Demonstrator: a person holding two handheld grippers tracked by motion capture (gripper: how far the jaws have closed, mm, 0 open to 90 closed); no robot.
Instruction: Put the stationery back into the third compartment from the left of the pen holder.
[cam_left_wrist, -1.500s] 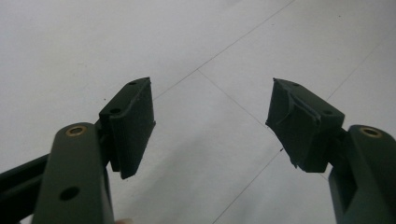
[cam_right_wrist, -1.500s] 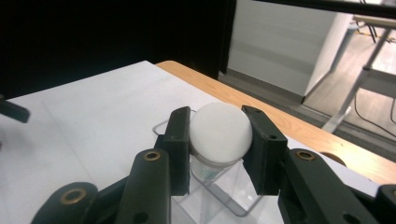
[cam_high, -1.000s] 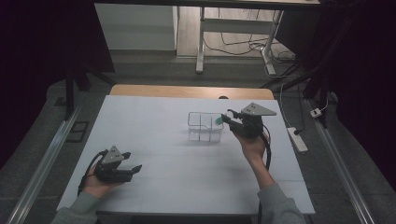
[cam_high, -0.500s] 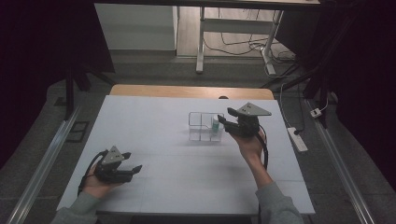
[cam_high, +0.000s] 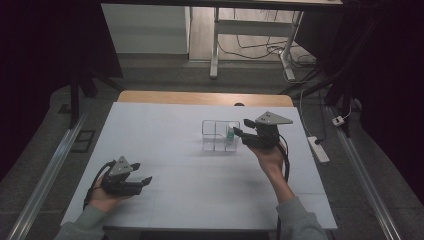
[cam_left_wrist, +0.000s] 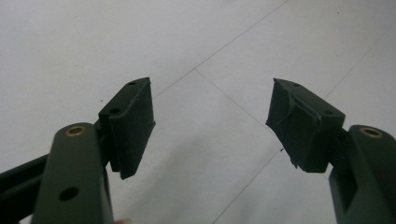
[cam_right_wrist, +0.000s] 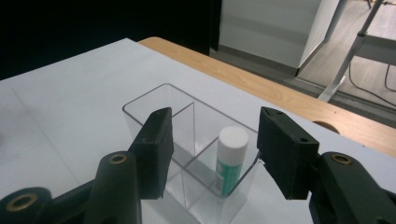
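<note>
A clear plastic organiser box (cam_high: 218, 135) with divided compartments stands on the white table (cam_high: 165, 120), right of centre. A white-capped glue stick with a green label (cam_high: 230, 133) stands upright in its right-hand compartment (cam_right_wrist: 230, 161). My right gripper (cam_high: 239, 131) hovers just at the box's right end. Its jaws have just been opening and now stand apart on either side of the stick (cam_right_wrist: 214, 135), with the pads not touching it. My left gripper (cam_high: 145, 181) rests low over the table's near left, open, with only bare tabletop between its jaws (cam_left_wrist: 212, 107).
A wooden strip (cam_high: 205, 98) runs along the table's far edge. A white power strip (cam_high: 318, 148) lies on the floor to the right, and a desk frame with cables (cam_high: 250, 45) stands beyond. Metal rails (cam_high: 50, 165) flank the table.
The right gripper's jaws have spread apart and let go of the glue stick, which now stands in the box. Neither hand has shifted.
</note>
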